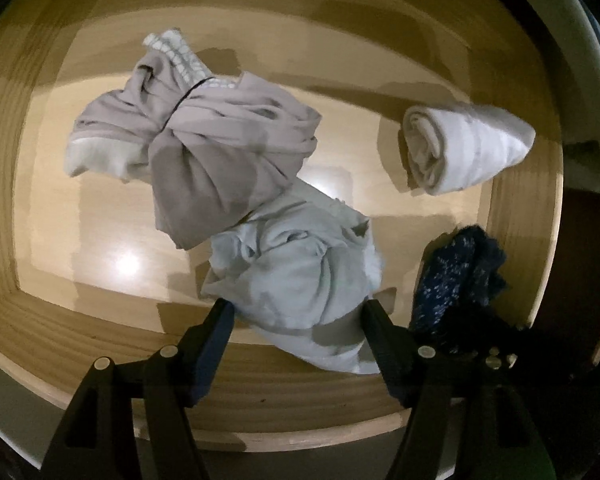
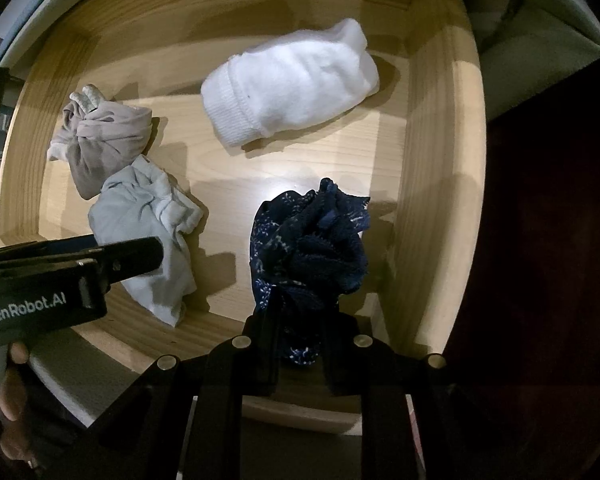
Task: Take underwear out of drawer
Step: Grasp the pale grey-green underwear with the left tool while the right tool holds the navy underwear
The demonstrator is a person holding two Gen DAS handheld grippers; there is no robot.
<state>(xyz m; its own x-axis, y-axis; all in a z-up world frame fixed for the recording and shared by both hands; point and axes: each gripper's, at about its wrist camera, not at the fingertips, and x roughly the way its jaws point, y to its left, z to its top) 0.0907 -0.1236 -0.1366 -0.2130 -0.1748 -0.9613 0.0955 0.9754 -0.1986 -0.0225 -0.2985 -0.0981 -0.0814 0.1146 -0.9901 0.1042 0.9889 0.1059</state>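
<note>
A pale wooden drawer (image 1: pixel 512 216) is seen from above in both wrist views, its floor lit by glare and its surroundings lost in darkness; four bundles of cloth are spread across that floor. A knotted grey-mauve garment (image 1: pixel 204 148) with a white toothed trim is laid toward the far left; touching its near edge, a crumpled pale blue piece of underwear (image 1: pixel 296 276) is found at the front. A rolled white sock (image 2: pixel 292 88) is set well apart, toward the far right wall. A dark navy lace underwear (image 2: pixel 312 240) is bunched upright near the right wall, just beside the pale blue piece. The left gripper (image 1: pixel 298 308) is held with its jaws spread wide on either side of the pale blue piece, the pads not seen pressing on it; the right gripper (image 2: pixel 300 312) is clamped nearly closed on the lower end of the navy lace. At the lower left of the right wrist view, fingers of a hand (image 2: pixel 12 396) are seen below the left gripper's body.
</note>
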